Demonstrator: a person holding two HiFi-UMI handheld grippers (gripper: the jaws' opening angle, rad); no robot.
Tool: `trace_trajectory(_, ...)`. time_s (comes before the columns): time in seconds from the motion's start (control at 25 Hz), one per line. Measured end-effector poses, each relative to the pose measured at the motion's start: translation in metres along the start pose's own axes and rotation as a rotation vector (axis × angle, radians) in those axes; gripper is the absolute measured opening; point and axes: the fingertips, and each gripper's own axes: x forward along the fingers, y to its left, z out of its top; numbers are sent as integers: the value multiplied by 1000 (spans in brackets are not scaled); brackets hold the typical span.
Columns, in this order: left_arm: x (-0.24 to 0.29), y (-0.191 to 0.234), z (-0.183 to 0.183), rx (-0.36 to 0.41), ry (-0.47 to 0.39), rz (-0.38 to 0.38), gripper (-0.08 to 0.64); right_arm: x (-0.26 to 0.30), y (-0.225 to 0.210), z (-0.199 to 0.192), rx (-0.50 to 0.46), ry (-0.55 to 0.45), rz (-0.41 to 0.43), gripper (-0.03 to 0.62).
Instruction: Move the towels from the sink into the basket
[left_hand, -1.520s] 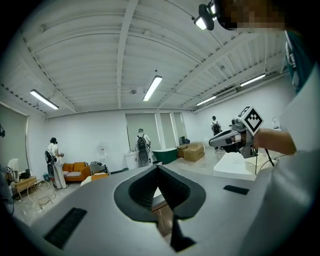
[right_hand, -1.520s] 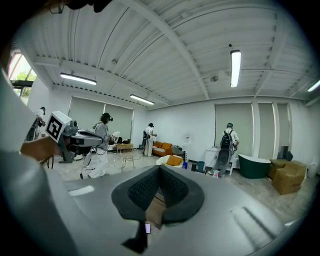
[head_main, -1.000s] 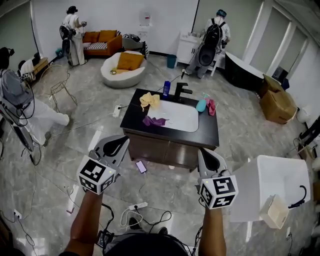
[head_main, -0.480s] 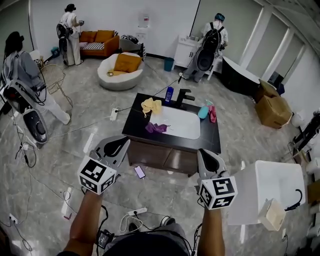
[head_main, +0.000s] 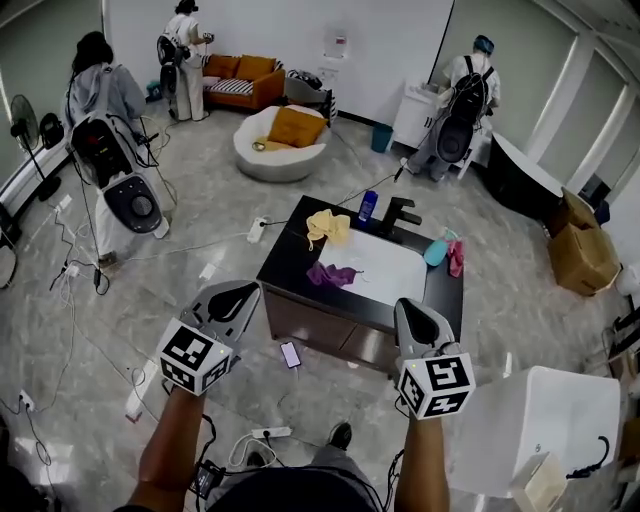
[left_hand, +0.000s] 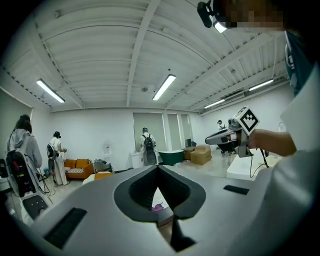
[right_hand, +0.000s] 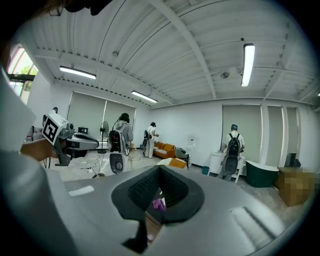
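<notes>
The black counter (head_main: 290, 262) with a white sink (head_main: 385, 268) stands ahead of me on the floor. A yellow towel (head_main: 328, 226) lies at its far left corner, a purple towel (head_main: 335, 274) on the sink's left rim, and a pink towel (head_main: 457, 257) on the right beside a teal thing (head_main: 435, 252). The white basket (head_main: 560, 410) is at my lower right. My left gripper (head_main: 240, 297) and right gripper (head_main: 412, 312) are held in the air short of the counter, both shut and empty. The purple towel (left_hand: 158, 206) (right_hand: 159, 203) shows beneath each gripper's jaws.
A blue bottle (head_main: 367, 206) and black faucet (head_main: 398, 214) stand at the sink's back. Cables and a power strip (head_main: 262, 434) lie on the floor near my feet. Several people with backpacks stand around, the nearest (head_main: 105, 130) at left. A round white seat (head_main: 280, 145) is beyond.
The head view has swung left, so the counter and basket sit further right in frame. The person with a backpack at left has walked further into the room. Both grippers stay shut and level.
</notes>
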Motion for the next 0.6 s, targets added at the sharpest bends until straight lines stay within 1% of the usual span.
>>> trace_trajectory(0.12, 38, -12, -1, -1, 25, 40, 6, 16, -40, -7, 6, 0, 47, 9)
trace_trajectory(0.32, 94, -42, 0, -26, 52, 88, 6, 32, -103, -19, 0, 11, 113, 9)
trace_trajectory(0.6, 149, -71, 9, -21, 80, 133, 6, 45, -161, -33, 12, 15, 180, 9)
